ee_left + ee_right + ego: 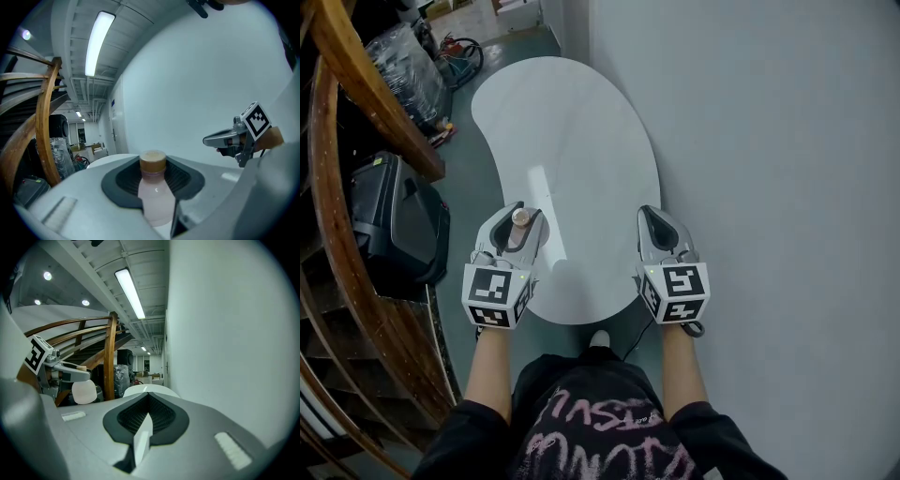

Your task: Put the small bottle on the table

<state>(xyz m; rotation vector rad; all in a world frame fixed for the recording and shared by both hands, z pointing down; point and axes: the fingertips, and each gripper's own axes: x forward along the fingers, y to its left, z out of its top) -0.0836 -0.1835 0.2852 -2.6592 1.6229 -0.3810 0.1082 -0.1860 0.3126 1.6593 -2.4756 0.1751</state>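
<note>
A small pale bottle point(522, 219) with a tan cap stands upright between the jaws of my left gripper point(517, 217), which is shut on it and holds it over the near left part of the white table point(562, 141). In the left gripper view the bottle point(153, 192) fills the space between the dark pads, cap upward. From the right gripper view the bottle point(84, 391) hangs below the left gripper at the left. My right gripper point(654, 221) is shut with nothing in it, level with the left one, over the table's near right edge.
The kidney-shaped table runs along a white wall point(769, 187) on the right. A curved wooden stair rail point(337, 187) and a black case point(394, 220) stand at the left. Wrapped bundles and clutter point(417, 66) lie on the floor beyond the table.
</note>
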